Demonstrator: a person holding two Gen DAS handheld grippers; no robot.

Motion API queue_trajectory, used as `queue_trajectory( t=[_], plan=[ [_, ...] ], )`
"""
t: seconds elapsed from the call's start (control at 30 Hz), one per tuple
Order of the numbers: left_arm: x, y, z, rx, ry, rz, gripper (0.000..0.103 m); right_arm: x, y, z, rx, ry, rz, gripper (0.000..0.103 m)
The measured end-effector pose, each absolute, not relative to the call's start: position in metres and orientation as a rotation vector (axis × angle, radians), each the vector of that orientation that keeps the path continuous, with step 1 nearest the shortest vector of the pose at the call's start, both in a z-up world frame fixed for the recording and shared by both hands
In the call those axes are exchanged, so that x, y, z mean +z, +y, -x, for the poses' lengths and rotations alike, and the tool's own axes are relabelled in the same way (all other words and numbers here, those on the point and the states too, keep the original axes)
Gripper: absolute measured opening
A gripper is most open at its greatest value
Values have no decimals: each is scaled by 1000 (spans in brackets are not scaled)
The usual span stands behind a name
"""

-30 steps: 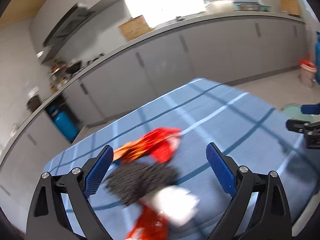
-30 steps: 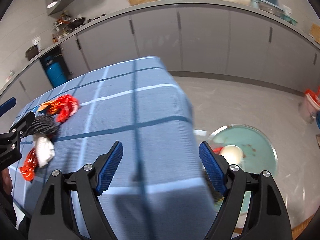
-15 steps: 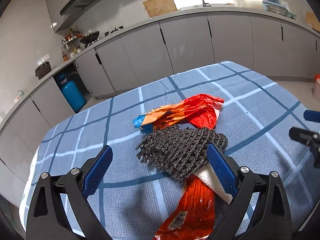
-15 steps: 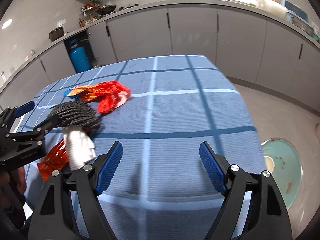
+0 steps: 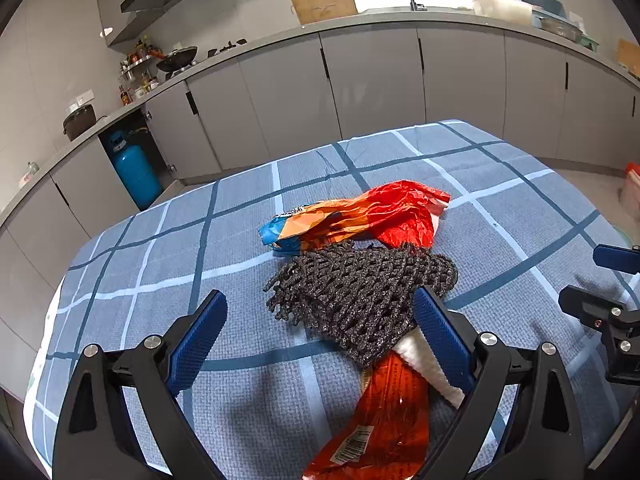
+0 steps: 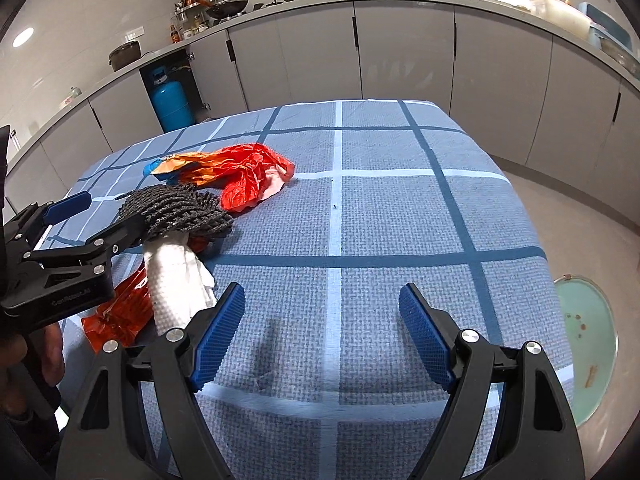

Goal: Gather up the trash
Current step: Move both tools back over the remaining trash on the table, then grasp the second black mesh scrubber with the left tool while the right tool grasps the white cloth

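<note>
White paper towel [image 6: 176, 280] partly hidden under black mesh netting [image 5: 360, 292]; left gripper [image 5: 320, 344] and right gripper [image 6: 320, 336] wide open, empty, with bare tablecloth [image 6: 380, 220] right of the netting.

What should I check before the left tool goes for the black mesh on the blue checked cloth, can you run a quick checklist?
1. Left tool open: ok, nothing between its pads.
2. Black mesh ahead of it: not ok, the mesh sits off toward the right pad.
3. Mesh free of other trash: not ok, it overlaps the white paper wad and touches the orange wrapper.
4. Right tool out of the way: ok, open over bare tablecloth.
5. Bin reachable: cannot tell, only a round green thing shows on the floor.
</note>
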State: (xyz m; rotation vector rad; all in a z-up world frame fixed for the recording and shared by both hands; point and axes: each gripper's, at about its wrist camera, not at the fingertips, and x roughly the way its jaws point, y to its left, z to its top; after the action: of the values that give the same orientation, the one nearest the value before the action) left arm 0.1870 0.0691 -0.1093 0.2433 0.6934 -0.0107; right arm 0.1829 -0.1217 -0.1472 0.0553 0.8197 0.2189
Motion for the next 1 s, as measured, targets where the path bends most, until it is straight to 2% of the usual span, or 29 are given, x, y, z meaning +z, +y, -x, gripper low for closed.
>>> queue_trajectory(
  t=[0.13, 0.2, 0.23, 0.27, 0.3, 0.33, 0.37, 0.4, 0.87, 0.93, 0.97, 1.0],
  plan=[
    [-109, 69, -187, -13, 696, -243, 89, -147, -122, -182, 219, 819, -62, 79],
    [-111, 69, -188, -29, 714, -230, 70, -147, -123, -183, 221, 817, -62, 80],
    [-112, 70, -189, -38, 725, -222, 66, -147, -123, -182, 222, 816, -62, 80],
    [-113, 71, -189, -45, 730, -216, 53, -146, -123, -182, 223, 816, -62, 80],
    [-113, 71, -189, -52, 735, -209, 36, -146, -123, -181, 223, 815, -62, 80],
    [-113, 72, -189, -56, 739, -204, 25, -146, -123, -181, 223, 814, -62, 80],
    [-112, 73, -190, -65, 745, -191, 5, -146, -123, -181, 224, 814, -63, 80],
    [-111, 75, -190, -73, 750, -178, 1, -146, -123, -181, 224, 814, -63, 80],
    [-63, 100, -173, 27, 573, -224, 2, -140, -103, -183, 282, 808, -39, 80],
    [-65, 105, -173, 21, 580, -201, 43, -138, -94, -184, 304, 802, -22, 80],
    [-67, 106, -172, 20, 583, -195, 82, -138, -91, -184, 310, 801, -16, 80],
    [-69, 105, -170, 20, 573, -196, 87, -138, -89, -185, 308, 802, -10, 82]
  ],
)
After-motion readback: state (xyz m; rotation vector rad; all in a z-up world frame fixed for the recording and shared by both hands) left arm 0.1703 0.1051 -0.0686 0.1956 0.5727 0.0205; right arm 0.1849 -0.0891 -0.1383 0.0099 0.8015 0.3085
